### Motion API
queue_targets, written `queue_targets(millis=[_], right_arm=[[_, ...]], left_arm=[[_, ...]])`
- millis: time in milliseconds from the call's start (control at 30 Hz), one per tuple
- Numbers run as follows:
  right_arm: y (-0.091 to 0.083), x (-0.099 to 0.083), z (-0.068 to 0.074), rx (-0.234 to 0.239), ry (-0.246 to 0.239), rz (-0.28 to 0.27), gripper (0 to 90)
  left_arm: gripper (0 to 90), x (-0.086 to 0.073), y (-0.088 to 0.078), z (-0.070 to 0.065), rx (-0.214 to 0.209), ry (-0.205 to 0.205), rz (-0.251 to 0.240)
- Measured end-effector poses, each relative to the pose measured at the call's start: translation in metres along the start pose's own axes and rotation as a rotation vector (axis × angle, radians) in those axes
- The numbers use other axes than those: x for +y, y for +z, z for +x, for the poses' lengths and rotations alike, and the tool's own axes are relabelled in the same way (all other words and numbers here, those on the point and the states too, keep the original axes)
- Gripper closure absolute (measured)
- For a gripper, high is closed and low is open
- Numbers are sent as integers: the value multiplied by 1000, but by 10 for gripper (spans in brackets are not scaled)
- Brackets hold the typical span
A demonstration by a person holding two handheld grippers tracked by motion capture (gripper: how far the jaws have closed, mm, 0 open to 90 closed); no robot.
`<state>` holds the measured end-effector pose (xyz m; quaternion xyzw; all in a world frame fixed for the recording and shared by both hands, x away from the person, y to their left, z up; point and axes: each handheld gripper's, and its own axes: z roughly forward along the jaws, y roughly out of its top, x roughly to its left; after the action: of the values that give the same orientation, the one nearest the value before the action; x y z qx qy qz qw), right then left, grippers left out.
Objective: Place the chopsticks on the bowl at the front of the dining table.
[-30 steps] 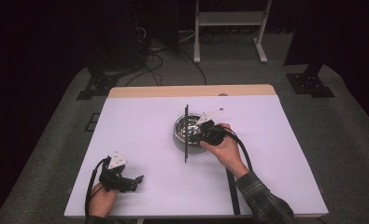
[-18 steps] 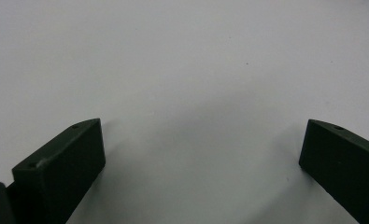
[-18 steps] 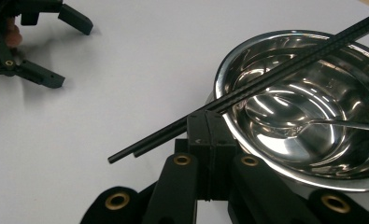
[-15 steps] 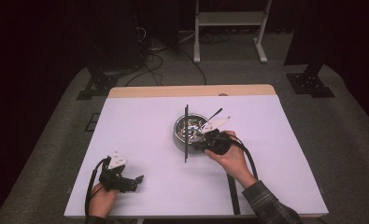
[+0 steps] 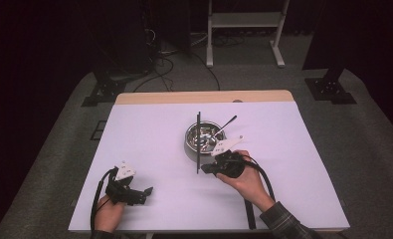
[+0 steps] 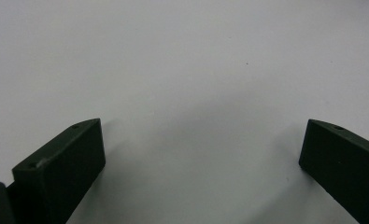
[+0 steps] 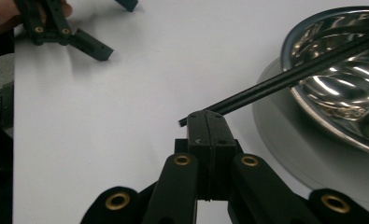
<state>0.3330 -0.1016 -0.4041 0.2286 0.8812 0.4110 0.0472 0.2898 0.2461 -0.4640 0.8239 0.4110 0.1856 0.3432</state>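
Right tool (image 5: 207,170): jaws fully closed, gripped by the right hand (image 5: 246,179). Left tool (image 5: 143,193): jaws spread wide apart, left hand (image 5: 108,211) behind it, well left of the right tool.

Bright, even overhead light on the table (image 5: 149,129), dark surroundings, soft shadows, glare in the bowl (image 7: 345,93)

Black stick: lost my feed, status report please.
Right gripper shut on black stick, stick lying across steel bowl. Left gripper open, idle on table. Spoon in bowl.
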Motion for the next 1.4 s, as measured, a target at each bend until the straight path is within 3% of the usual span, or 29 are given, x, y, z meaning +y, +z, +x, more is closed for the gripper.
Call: queue_targets(millis=[233,400,1400], right_arm=[[6,-2,16,32,-36,24,897],[15,-2,19,43,-42,44,897],[25,0,4,0,-16,51,897]], left_arm=[[0,0,0,0,0,5,2],[0,0,0,0,0,4,2],[0,0,0,0,-1,1,2]])
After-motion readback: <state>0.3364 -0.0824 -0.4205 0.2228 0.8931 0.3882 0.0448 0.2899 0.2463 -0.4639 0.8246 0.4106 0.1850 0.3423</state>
